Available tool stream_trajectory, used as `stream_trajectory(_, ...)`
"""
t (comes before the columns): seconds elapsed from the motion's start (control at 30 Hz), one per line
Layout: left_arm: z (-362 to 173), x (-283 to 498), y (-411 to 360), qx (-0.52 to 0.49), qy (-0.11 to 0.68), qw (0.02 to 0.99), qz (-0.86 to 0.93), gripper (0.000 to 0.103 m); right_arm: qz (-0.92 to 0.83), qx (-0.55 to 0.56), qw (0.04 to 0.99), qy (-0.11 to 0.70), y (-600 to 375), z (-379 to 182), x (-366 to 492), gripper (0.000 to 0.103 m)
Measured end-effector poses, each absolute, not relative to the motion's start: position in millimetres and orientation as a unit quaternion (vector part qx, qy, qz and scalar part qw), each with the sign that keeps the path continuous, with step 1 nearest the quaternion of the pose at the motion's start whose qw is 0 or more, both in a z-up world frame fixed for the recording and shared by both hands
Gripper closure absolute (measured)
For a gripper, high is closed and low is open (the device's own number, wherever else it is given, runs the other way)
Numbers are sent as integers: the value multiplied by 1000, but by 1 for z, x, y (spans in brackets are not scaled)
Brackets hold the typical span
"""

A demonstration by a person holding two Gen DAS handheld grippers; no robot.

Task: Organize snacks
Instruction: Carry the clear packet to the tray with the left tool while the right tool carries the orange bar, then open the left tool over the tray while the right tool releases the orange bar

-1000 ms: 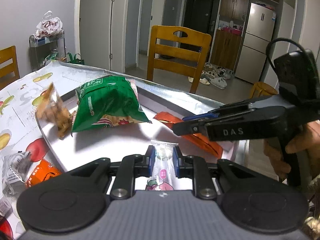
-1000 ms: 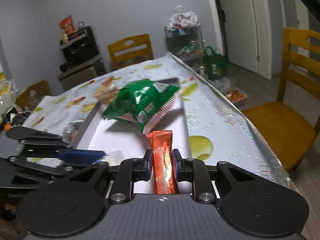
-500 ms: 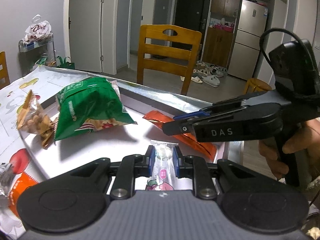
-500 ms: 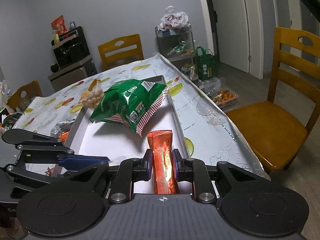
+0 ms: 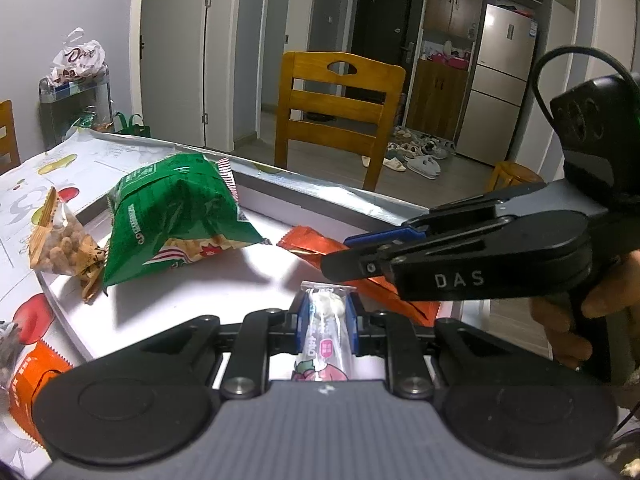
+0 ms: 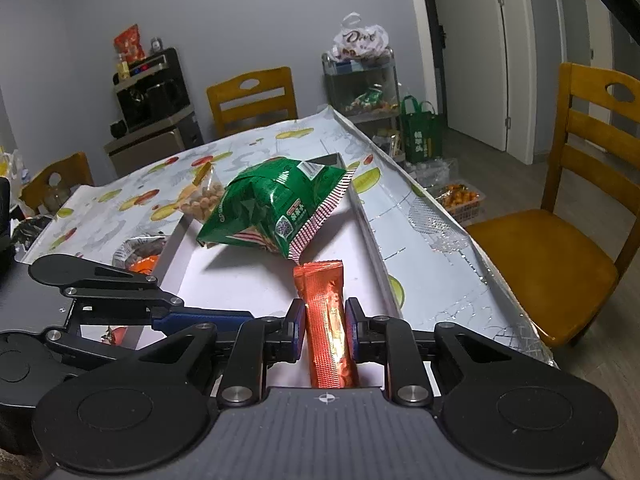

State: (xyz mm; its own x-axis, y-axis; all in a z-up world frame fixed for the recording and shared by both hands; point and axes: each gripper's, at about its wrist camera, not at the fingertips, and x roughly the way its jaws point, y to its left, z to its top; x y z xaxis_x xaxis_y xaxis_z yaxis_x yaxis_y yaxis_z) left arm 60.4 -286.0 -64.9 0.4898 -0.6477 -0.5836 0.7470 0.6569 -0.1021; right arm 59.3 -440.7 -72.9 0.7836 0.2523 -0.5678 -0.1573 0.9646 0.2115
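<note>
Left wrist view. The left gripper [image 5: 325,322] is clamped narrow on a clear sachet [image 5: 326,336] with a pink label; the sachet's sealed top sticks out past the fingertips. Compared with one second ago, the green bag [image 5: 176,212] and the nut pouch [image 5: 60,240] have slid across the frame, first left, then partway back right, and the tray [image 5: 192,300] fills more of the lower frame. The camera has therefore swung and dropped slightly toward the tray. The grip on the sachet is unchanged. Judgement: the sachet is being carried in for placement on the tray floor, and release has not begun. The right gripper [image 5: 340,258] crosses from the right, a hand [image 5: 580,316] on its handle, its tips over the orange stick [image 5: 320,245].

Right wrist view. The right gripper [image 6: 325,322] is closed narrow on the orange stick [image 6: 326,320], which runs forward from between the pads, its far end close to the green bag's [image 6: 276,208] serrated edge. The framing matches that of half a second ago, so this gripper is holding position. The stick sits over the tray's white floor, near the right wall [image 6: 370,232]. The left gripper [image 6: 240,315] enters from the left, just beside the right one. Loose packets [image 6: 142,250] lie outside the tray on the tablecloth. Judgement: two items are ready to set down, and sorting is only partly done.
</note>
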Motion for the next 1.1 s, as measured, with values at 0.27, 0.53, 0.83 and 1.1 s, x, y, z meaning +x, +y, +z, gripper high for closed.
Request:
stream_trajectory(0.27,-63,56,-281,78,299,862,-402,87,113,82,940,311,-440,-71,58,78)
stream_trajectory(0.53,-59,53,-277,79,304,861,-399,80,120,86,939,309,-439,-67,56,76)
stream_trajectory(0.83,-50,45,-258,55,283,878,-381,18,128,86,941,302,-431,-59,54,55)
stream_trajectory(1.1,-34,34,-193,4,261,908,-328,11,137,99,952,254,-427,-42,46,3)
